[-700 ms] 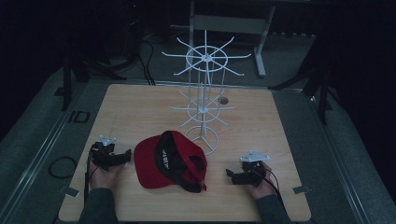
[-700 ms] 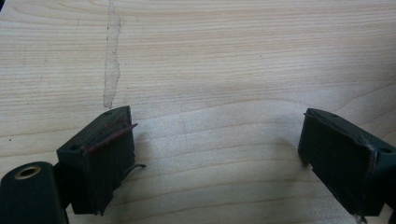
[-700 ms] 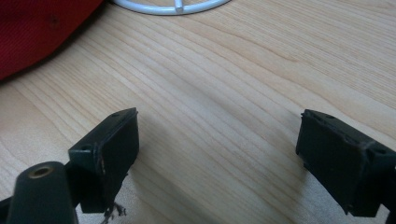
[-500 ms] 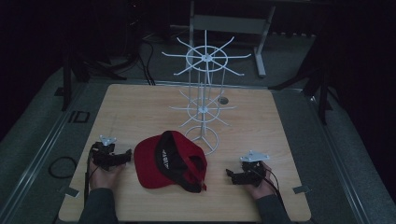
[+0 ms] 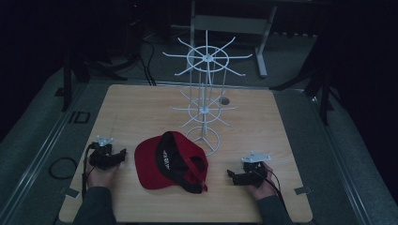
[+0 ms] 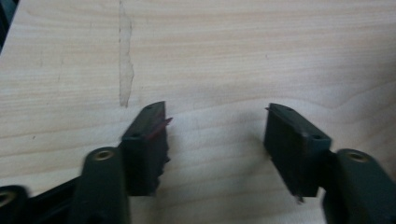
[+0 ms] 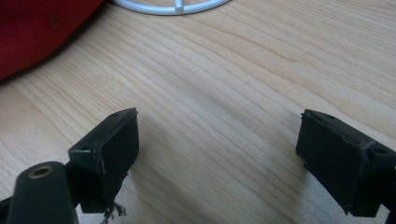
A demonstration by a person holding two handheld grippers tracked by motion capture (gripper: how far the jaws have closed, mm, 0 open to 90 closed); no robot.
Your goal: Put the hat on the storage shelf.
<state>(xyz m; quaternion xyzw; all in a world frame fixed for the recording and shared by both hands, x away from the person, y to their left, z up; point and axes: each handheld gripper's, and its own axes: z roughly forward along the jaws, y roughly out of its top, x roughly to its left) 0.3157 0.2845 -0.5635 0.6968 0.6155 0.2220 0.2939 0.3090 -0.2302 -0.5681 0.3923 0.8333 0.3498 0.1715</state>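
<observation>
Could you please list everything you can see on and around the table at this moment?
Cap: one, red with a black panel, near edge of the table between the grippers.
Wire rack: one, white, two tiers of spokes, standing behind the cap.
Table: one, light wood.
Cable loop: one, black, on the grey floor left of the table.
Left gripper: one, black, jaws open with nothing between them, resting left of the cap.
Right gripper: one, black, jaws open with nothing between them, resting right of the cap.
</observation>
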